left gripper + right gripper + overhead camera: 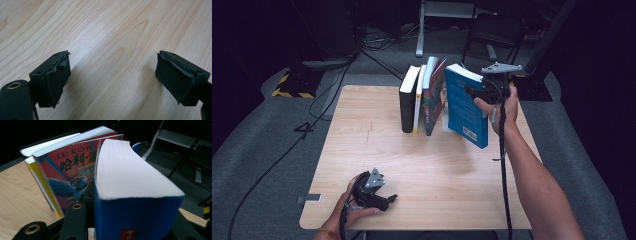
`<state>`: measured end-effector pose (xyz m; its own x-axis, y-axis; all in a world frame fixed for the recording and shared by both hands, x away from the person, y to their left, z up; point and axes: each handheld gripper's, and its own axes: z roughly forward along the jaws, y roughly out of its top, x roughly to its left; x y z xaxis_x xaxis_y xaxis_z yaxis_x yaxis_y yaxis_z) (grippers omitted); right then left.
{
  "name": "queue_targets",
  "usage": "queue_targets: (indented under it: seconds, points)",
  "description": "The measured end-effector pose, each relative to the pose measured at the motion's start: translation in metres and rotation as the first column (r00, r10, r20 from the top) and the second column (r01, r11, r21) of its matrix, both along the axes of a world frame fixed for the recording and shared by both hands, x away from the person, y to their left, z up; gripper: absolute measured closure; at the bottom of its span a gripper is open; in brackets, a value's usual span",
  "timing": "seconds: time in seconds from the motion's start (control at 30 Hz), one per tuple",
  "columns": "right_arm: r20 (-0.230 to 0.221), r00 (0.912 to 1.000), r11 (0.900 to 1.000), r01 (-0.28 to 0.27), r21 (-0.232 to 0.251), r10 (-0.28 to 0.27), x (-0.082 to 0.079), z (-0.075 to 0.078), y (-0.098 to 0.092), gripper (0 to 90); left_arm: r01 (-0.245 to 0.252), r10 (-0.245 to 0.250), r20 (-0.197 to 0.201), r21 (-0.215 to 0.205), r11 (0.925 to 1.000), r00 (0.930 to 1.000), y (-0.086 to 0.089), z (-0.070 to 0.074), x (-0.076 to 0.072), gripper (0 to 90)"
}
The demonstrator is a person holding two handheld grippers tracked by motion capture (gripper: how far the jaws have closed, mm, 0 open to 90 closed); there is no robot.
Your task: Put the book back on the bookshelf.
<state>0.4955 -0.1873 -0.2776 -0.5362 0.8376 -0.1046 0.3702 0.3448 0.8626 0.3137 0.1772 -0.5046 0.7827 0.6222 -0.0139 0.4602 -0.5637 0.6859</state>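
A thick blue paperback book [466, 106] is held clamped, tilted, by the right gripper [477, 92] at upper right. At lower left, the left gripper [384, 199] is rested on the pale wooden tabletop [437, 175], jaws apart and empty.

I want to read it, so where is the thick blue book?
In the high view the thick blue paperback book is lifted, tilted, in the right hand-held gripper, just right of the standing row of books.

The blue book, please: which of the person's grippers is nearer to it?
Right. The right gripper is clamped on the blue book, holding it off the table beside the book row. The left gripper rests open at the table's near edge, well away.
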Motion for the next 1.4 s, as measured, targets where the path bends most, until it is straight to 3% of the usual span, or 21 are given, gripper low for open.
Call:
queue_targets:
  seconds: [0.3, 0.7, 0.9, 1.0, 1.2, 1.4]
  points:
    - [0.010, 0.9980, 0.998, 0.063, 0.007, -0.063, 0.020, -0.001, 0.007, 60.6, 0.001, -0.001, -0.002, 0.000, 1.0000, 1.0000, 0.000, 0.000, 0.000, 12.9]
    - [0.000, 0.9941, 0.994, 0.109, 0.023, -0.109, 0.049, -0.018, 0.016, 60.4, -0.001, 0.001, -0.002, -0.002, 1.0000, 1.0000, 0.000, 0.000, 0.000, 13.0]
    - [0.011, 0.9949, 0.994, 0.100, 0.046, -0.101, 0.047, -0.025, 0.012, 60.3, 0.001, -0.001, -0.003, -0.002, 1.0000, 1.0000, 0.000, 0.000, 0.000, 12.9]
    - [0.024, 0.9947, 0.994, 0.099, 0.035, -0.100, 0.044, -0.026, 0.013, 60.2, 0.001, -0.001, -0.002, -0.002, 1.0000, 1.0000, 0.000, 0.000, 0.000, 12.9]
    - [0.024, 0.9966, 0.997, 0.078, 0.026, -0.079, 0.033, -0.029, 0.008, 59.8, 0.001, -0.001, -0.004, -0.002, 1.0000, 1.0000, 0.000, 0.000, 0.000, 12.9]
    - [0.015, 0.9994, 1.000, 0.030, 0.008, -0.030, 0.010, -0.036, -0.002, 59.6, 0.000, 0.000, -0.003, -0.004, 1.0000, 1.0000, 0.000, 0.000, 0.000, 12.9]
